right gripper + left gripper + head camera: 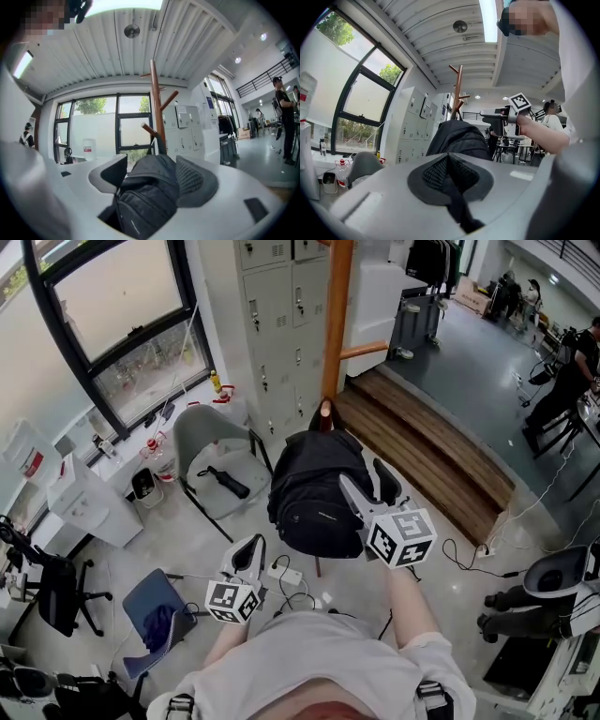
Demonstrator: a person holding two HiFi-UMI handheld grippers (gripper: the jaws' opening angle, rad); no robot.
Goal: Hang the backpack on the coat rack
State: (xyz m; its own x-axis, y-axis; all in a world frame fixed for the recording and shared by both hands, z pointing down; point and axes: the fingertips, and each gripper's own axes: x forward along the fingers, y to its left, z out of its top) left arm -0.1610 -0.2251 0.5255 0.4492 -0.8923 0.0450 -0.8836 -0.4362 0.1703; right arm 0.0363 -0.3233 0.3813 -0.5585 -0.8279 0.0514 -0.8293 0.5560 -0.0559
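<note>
Head view: black fabric backpack (314, 488) sits at centre frame, its top handle up at a short peg low on the brown wooden coat rack (336, 315). The pack hangs clear of the floor. The rack's pole runs up and out of the top edge of the frame.

Right tongs (370, 486): just right of the pack, against its side. Right gripper view: right tongs (150, 171) wide apart, with the backpack (145, 197) filling the gap between them. The pads do not clamp it; whether they touch it cannot be told. The pack's strap leads up to a slanted peg on the coat rack (156, 103).

Left tongs (251, 554): lower left of the pack and apart from it. Left gripper view: left tongs (449, 161) closed, pads meeting, nothing between them. The backpack (457, 138) shows beyond them at centre, below the coat rack (459, 89).

Surroundings, head view:
- grey shell chair (211, 451) left of the pack, carrying a black folded umbrella (225, 482)
- grey metal lockers (281, 306) behind the rack
- blue chair (155, 610) at lower left
</note>
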